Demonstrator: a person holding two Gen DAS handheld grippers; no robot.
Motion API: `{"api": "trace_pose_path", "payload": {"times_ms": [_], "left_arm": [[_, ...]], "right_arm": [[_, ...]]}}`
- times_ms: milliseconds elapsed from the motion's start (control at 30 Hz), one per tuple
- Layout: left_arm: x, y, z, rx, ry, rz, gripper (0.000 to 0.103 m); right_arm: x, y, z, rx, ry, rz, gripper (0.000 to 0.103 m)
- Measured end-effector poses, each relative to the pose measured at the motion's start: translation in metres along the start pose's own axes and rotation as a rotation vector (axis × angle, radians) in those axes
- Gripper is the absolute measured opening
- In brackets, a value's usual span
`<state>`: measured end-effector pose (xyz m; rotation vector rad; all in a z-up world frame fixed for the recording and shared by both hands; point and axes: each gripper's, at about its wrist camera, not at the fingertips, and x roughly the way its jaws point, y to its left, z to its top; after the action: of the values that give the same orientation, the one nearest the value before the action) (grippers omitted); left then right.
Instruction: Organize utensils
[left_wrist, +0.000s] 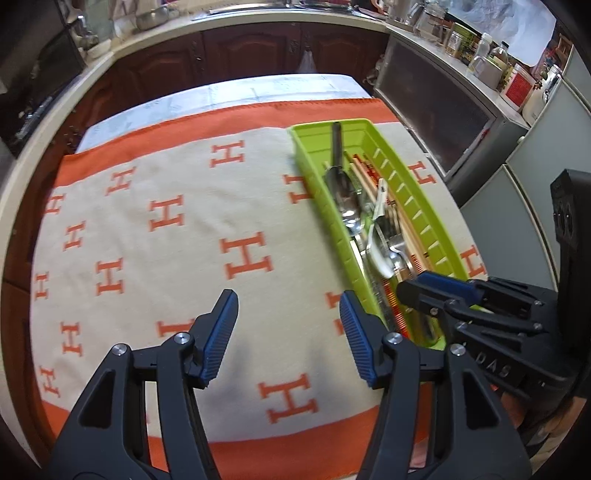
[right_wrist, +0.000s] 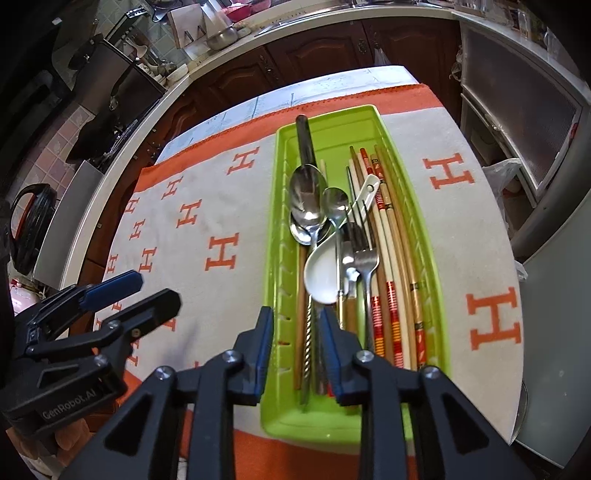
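A lime-green tray (right_wrist: 277, 221) lies lengthwise on a cream cloth (right_wrist: 221, 206) printed with orange H letters. It holds metal spoons (right_wrist: 308, 192), a white ceramic spoon (right_wrist: 323, 277), a fork (right_wrist: 365, 258) and several chopsticks (right_wrist: 391, 314). My right gripper (right_wrist: 296, 321) hovers open over the tray's near end, above a twisted metal handle and a wooden stick, gripping neither. In the left wrist view the tray (left_wrist: 321, 192) is at the right with the right gripper (left_wrist: 436, 288) at its near end. My left gripper (left_wrist: 289, 306) stands open over bare cloth (left_wrist: 184, 184), left of the tray.
Dark wooden cabinets (left_wrist: 258, 48) and a pale counter curve behind the table. Jars (left_wrist: 458, 40) crowd the right counter above a grey cabinet (left_wrist: 535, 166). A metal bowl (left_wrist: 151, 16) sits at the back left. A black kettle (right_wrist: 31, 221) stands far left.
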<state>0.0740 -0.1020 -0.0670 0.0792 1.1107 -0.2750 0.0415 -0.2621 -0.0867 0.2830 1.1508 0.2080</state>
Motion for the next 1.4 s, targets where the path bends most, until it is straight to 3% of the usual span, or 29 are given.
{"api": "trace_pose_path", "payload": {"times_ms": [167,300,467,567,767,900,1400], "left_arm": [[-0.028,0.022,-0.013,-0.044,-0.065,0.061,0.056],[-0.055,0.027,-0.025,-0.051,-0.148,0.099,0.072],[-0.091,0.027,-0.035,-0.056,-0.258,0.157,0.083],[-0.113,0.027,-0.037,-0.078,-0.303,0.203,0.085],[-0.137,0.033,-0.045,-0.131,-0.328,0.232,0.086],[-0.143,0.035,-0.054,-0.15,-0.329,0.213,0.086],[-0.163,0.04,-0.068,-0.149,-0.385,0.21,0.086]], "right_arm": [[-0.013,0.013,-0.007,-0.009,-0.026,-0.003,0.026],[-0.034,0.027,-0.013,-0.017,-0.075,-0.006,0.026],[-0.064,0.045,-0.018,-0.034,-0.148,-0.009,0.04],[-0.083,0.06,-0.021,-0.058,-0.196,-0.015,0.043],[-0.109,0.084,-0.03,-0.108,-0.284,-0.057,0.048],[-0.117,0.091,-0.034,-0.111,-0.311,-0.062,0.048],[-0.115,0.11,-0.042,-0.115,-0.317,-0.054,0.048]]}}
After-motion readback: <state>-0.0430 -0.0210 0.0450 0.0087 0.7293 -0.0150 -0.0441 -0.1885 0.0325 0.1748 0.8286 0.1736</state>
